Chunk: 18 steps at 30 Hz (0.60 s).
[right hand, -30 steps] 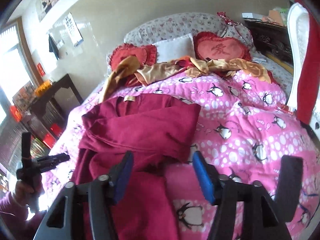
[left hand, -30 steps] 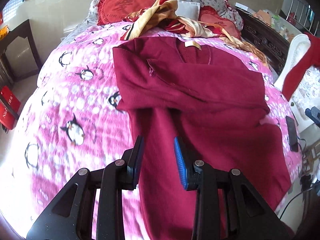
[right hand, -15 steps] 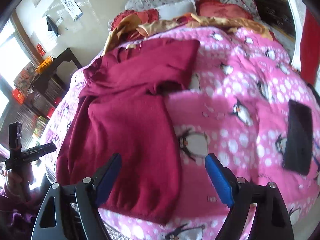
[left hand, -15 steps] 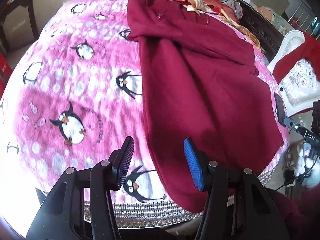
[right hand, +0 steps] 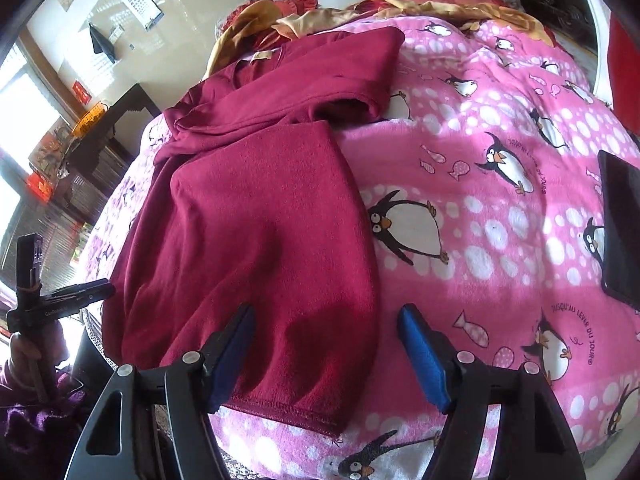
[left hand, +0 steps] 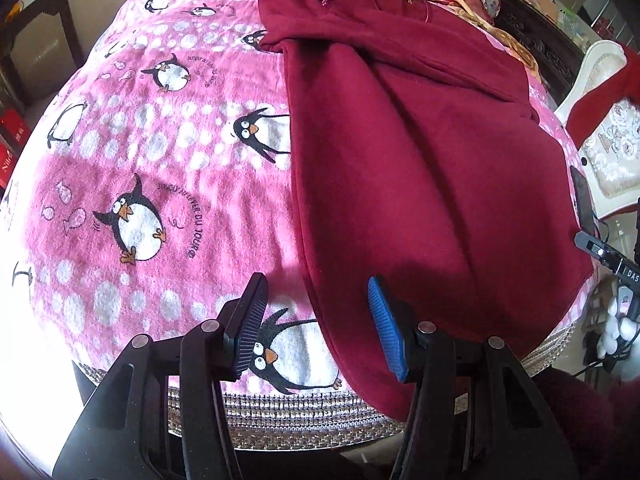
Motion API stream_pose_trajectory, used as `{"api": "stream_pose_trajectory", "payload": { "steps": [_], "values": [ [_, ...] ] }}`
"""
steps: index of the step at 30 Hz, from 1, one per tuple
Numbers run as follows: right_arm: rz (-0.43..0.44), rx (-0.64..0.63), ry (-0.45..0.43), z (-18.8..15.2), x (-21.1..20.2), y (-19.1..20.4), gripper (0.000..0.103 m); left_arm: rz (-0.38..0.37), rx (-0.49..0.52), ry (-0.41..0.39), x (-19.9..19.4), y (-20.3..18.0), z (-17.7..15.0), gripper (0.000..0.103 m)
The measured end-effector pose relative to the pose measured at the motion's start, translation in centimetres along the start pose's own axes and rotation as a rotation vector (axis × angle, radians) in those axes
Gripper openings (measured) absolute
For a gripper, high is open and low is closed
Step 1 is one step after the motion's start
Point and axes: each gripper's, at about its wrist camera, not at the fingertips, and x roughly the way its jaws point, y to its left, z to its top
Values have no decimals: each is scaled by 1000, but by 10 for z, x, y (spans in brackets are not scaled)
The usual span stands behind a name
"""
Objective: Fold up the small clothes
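Note:
A dark red sweater (left hand: pixel 420 160) lies flat on the bed, its sleeves folded across the chest and its hem toward me. My left gripper (left hand: pixel 316 300) hangs open just above the sweater's left hem corner, with the side edge running between its fingers and untouched by the pads. In the right wrist view the sweater (right hand: pixel 260 220) reaches down to a stitched hem. My right gripper (right hand: pixel 326 320) straddles the right hem corner; its jaws are closing, the cloth lies between them, and the pads stand clear of it.
A pink penguin blanket (left hand: pixel 140 160) covers the bed down to its front edge. A black tablet (right hand: pixel 620 232) lies on the right side. Yellow and red clothes (right hand: pixel 420 8) and pillows pile at the head. A white chair (left hand: pixel 600 64) stands at the right, a dark side table (right hand: pixel 116 120) at the left.
Both grippers have dropped from over the sweater's middle toward its near hem. The left jaws have spread wider; the right jaws widened and then narrowed a little.

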Motion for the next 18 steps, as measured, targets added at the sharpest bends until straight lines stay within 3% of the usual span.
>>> {"api": "stream_pose_trajectory", "payload": {
  "steps": [11, 15, 18],
  "values": [
    [44, -1, -3, 7, 2, 2, 72, -46, -32, 35, 5, 1, -5, 52],
    [60, -8, -3, 11, 5, 2, 72, -62, -20, 44, 10, -5, -3, 64],
    [65, -17, -12, 13, 7, 3, 72, -50, 20, 46, 15, -16, 0, 66]
  ]
}}
